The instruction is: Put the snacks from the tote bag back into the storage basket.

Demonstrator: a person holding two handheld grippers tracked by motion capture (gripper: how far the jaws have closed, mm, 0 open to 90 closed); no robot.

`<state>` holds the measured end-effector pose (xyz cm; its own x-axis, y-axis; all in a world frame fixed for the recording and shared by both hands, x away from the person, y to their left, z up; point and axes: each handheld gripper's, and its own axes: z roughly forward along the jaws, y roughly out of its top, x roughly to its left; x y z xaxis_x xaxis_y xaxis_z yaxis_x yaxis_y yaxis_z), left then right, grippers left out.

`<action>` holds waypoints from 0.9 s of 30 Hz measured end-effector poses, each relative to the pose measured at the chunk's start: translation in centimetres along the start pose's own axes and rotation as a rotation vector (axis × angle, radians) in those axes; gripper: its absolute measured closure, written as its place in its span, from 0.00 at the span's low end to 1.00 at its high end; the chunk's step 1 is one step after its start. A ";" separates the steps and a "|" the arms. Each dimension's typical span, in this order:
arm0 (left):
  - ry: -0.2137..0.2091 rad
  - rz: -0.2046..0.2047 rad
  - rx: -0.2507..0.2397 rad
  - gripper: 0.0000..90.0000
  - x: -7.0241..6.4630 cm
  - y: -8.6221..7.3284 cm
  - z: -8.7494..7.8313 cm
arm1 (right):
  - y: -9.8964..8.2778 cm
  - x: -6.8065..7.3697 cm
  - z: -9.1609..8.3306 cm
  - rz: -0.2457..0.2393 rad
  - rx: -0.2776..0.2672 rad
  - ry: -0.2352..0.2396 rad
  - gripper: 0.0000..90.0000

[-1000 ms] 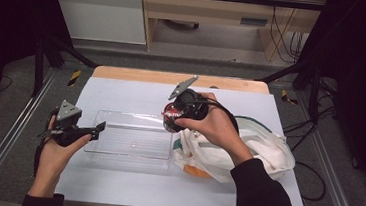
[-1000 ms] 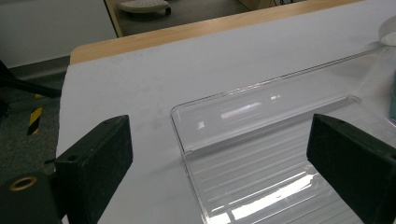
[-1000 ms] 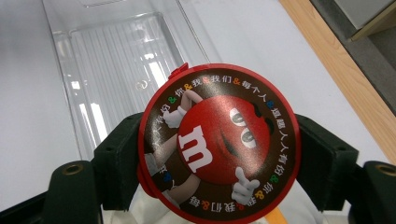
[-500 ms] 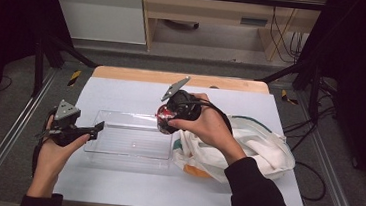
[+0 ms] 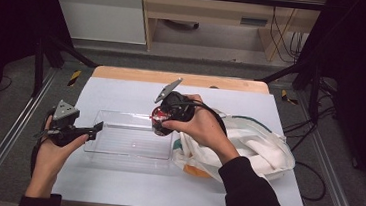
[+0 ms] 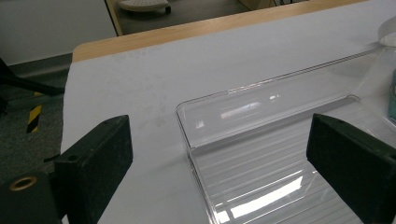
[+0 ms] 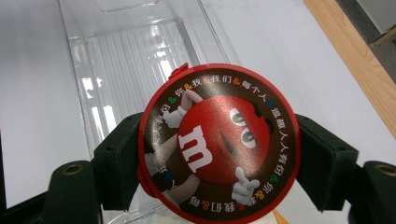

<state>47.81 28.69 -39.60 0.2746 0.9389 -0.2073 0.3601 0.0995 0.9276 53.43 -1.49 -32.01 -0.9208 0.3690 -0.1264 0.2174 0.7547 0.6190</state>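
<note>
So we've got a white table (image 5: pixel 113 187) with a wooden strip along its far edge, and that's the biggest thing in the high view. On its right side sits a crumpled white bag (image 5: pixel 262 152) with a bit of orange and teal poking out underneath, and our right forearm lies across it. Just left of the bag, pretty much in the middle of the table, there's a clear plastic tray (image 5: pixel 117 147), long and shallow with a ribbed floor, lying flat with nothing in it that we can see. Our right gripper (image 5: pixel 161 126) hangs over the tray's right end, held in our right hand (image 5: pixel 201 127), and its jaws are clamped on either side of a round red candy tin (image 7: pixel 218 142) – the lid has a big red M&M character with a white "m" and a ring of Chinese text on a brown band. In the right gripper view the tin faces us squarely with the tray stretching away behind it, so it's above the tray rather than resting in it, far as we can tell. Our left gripper (image 6: pixel 219 172) is over at the tray's left end, in our left hand (image 5: pixel 53 154), jaws spread wide with nothing between them; in the left gripper view they straddle the tray's near corner without touching it.
</note>
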 end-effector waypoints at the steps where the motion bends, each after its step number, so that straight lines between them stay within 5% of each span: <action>1: 0.000 0.003 0.002 0.08 0.0 0.0 0.0 | 0.0 0.0 0.1 -0.004 0.000 0.003 0.29; 27: -0.002 -0.001 0.013 0.08 0.4 -0.1 -0.1 | -0.7 0.1 2.7 -0.002 0.046 0.028 0.29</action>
<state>47.82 29.07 -39.75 0.2759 0.9381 -0.2093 0.3725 0.0964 0.9230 54.03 -0.51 -34.61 -0.9297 0.3530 -0.1052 0.2302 0.7798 0.5821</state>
